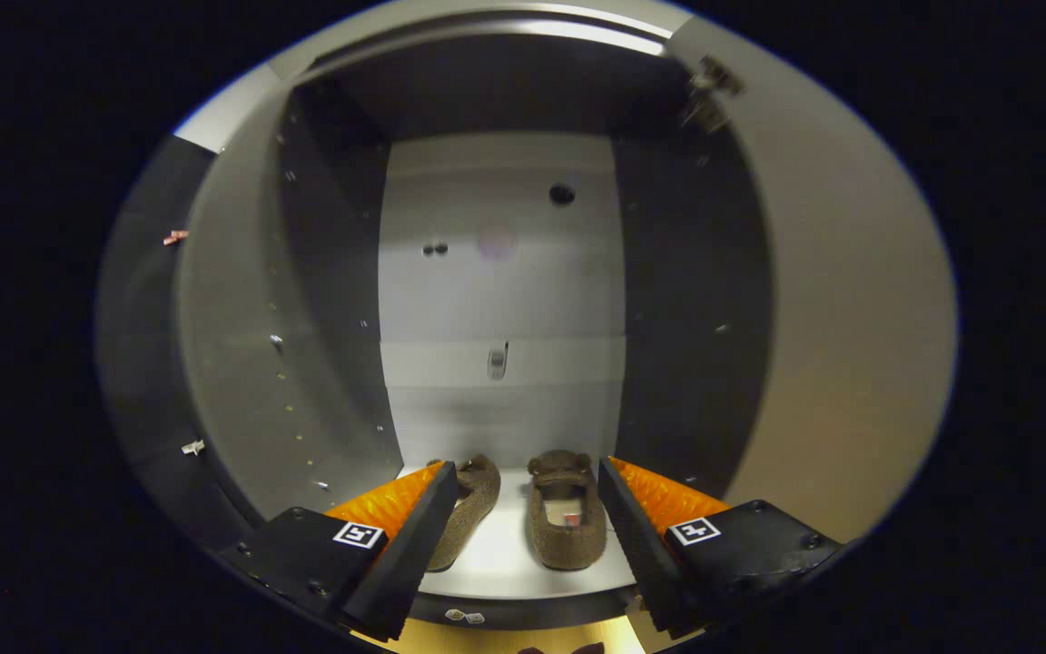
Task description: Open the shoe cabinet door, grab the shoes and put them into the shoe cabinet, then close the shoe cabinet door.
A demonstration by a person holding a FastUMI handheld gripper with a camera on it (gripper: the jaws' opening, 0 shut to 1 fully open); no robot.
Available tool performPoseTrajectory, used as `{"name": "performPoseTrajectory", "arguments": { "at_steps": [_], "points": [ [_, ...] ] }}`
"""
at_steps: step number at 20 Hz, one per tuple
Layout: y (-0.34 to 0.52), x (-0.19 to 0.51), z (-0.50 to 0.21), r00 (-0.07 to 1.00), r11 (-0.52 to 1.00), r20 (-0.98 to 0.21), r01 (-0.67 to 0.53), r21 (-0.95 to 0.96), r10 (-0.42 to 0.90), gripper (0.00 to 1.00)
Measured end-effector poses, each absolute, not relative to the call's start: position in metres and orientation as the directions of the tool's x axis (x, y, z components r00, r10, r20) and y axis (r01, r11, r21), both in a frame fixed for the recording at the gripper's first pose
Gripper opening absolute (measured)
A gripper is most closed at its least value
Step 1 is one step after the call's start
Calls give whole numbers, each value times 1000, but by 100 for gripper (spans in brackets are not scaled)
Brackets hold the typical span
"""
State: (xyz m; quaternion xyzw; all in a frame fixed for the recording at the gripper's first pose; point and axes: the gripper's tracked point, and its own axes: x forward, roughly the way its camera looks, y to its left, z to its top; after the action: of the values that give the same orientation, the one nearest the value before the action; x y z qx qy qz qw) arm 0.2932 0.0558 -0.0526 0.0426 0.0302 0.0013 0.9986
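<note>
Fingers of the gripper (523, 509) spread wide, empty, before shoes (567, 518) inside cabinet (505, 300).

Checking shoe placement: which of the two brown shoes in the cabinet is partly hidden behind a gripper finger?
The left shoe: the open gripper's left finger covers its side. The right shoe lies in full view between the fingers, touching neither.

Two brown shoes (523, 513) stand in one open cabinet (505, 300); one gripper (523, 518), fingers spread, holds nothing.
</note>
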Motion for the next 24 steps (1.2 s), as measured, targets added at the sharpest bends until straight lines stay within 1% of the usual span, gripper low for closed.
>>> {"name": "performPoseTrajectory", "arguments": {
  "at_steps": [4,5,8,11,14,19,22,24],
  "points": [
    [36,205,-30,999,999,42,25,39,-26,98],
    [29,181,-29,998,999,52,34,27,-35,98],
    [26,111,-25,998,999,60,5,52,-8,98],
    [3,46,-13,997,998,82,2,63,-7,98],
    [-14,9,-5,997,995,59,-45,85,40,98],
    [-61,-48,0,996,987,-6,-82,136,84,98],
    [-113,-70,4,999,986,-21,-21,164,25,98],
    [-155,-74,2,999,986,-18,53,160,-51,98]
  ]
}}
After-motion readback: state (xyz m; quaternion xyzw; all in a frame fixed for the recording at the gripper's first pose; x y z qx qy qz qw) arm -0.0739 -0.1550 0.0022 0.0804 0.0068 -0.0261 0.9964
